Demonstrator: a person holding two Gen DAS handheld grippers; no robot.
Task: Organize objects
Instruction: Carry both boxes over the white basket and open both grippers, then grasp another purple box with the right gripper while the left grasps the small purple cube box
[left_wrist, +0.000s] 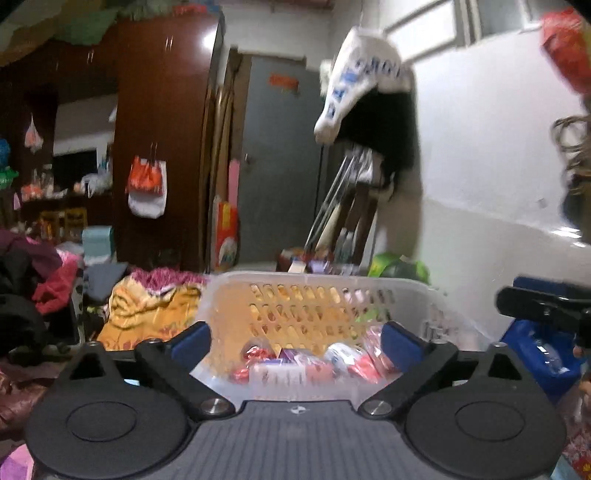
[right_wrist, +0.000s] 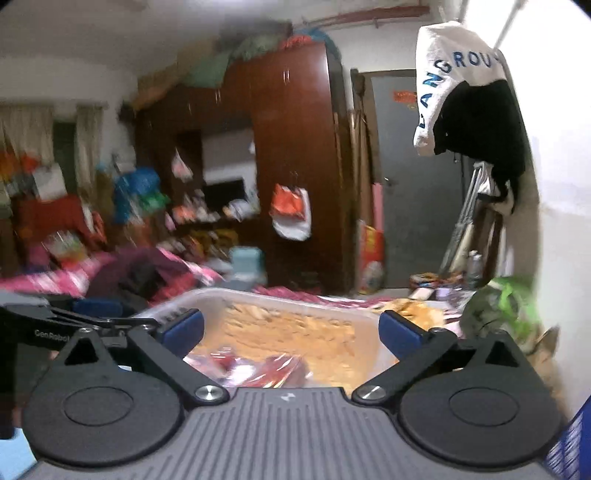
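A white perforated plastic basket (left_wrist: 317, 284) stands just ahead of my left gripper (left_wrist: 295, 341), which is open and empty at its near rim. Inside lie several red, white and purple packets (left_wrist: 295, 363). In the right wrist view the same basket (right_wrist: 280, 295) lies under my right gripper (right_wrist: 291, 330), also open and empty, with red packets (right_wrist: 258, 365) blurred below it. The other gripper (left_wrist: 543, 306) shows at the right edge of the left wrist view, and at the left edge of the right wrist view (right_wrist: 55, 321).
A yellow patterned blanket (left_wrist: 147, 310) and piled clothes (left_wrist: 37, 273) lie left of the basket. A blue crate (left_wrist: 535, 354) stands at the right. A dark wardrobe (left_wrist: 159, 129), grey door (left_wrist: 280, 166) and a hanging white and black garment (left_wrist: 369, 96) are behind.
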